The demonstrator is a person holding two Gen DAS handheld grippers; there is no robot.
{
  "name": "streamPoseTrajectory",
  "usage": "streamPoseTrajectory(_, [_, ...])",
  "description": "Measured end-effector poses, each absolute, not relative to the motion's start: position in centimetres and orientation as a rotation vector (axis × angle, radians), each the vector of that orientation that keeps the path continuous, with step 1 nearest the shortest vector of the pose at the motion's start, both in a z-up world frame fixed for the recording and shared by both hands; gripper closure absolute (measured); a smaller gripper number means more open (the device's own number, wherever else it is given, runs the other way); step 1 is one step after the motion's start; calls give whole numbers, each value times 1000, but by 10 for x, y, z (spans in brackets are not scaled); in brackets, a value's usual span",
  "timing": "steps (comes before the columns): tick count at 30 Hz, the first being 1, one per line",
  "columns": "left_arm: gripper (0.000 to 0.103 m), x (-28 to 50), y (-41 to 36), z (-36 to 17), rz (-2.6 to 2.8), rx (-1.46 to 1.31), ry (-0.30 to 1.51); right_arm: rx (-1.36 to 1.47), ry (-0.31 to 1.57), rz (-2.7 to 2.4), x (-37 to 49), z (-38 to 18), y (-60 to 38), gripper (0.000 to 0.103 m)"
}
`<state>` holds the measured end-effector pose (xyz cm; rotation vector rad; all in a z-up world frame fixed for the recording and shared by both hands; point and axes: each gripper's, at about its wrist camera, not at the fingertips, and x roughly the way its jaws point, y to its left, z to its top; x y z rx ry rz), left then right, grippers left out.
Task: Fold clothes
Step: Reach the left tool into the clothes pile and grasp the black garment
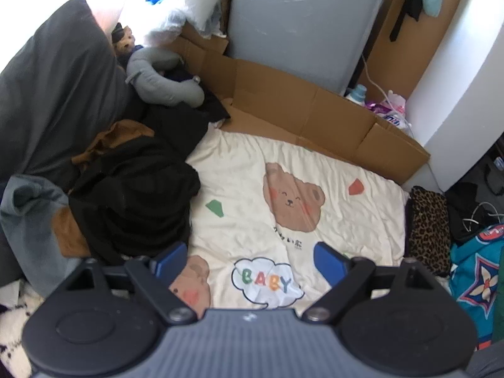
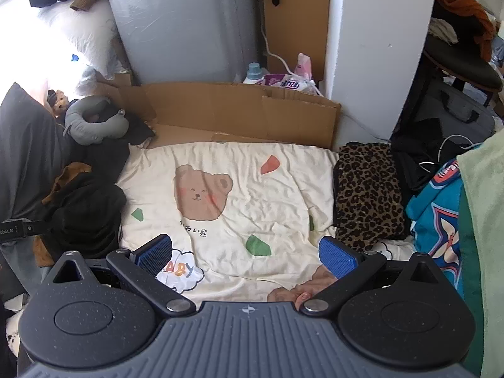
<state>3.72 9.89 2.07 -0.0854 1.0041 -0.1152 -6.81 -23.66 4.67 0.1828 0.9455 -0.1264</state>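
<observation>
Two grippers hover over one cream bear-print blanket [image 2: 245, 189] spread on the bed: left gripper [image 1: 249, 260] and right gripper [image 2: 245, 252], both spread wide and empty. One dark clothes pile [image 1: 132, 195] lies left; one leopard-print garment [image 2: 368, 192] right. Cardboard [image 2: 239, 113] borders the far edge.

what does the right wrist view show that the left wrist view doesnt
Only the right wrist view: a dark chair with orange clothing, and light green fabric at the right edge. Only the left wrist view: a blue-grey garment at the left edge. Both: the cream bear-print sheet, black clothes pile, leopard-print garment, cardboard, and open fingers holding nothing.
</observation>
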Motion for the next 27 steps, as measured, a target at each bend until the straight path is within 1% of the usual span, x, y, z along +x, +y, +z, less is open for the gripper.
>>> streamPoseTrajectory(12, [15,55,132,14,-62,-104,991,119,931,-50,-46,38,-219,2])
streamPoseTrajectory(27, [22,70,182,-4,58,-163,986,80,926,148,-14,22,-204,2])
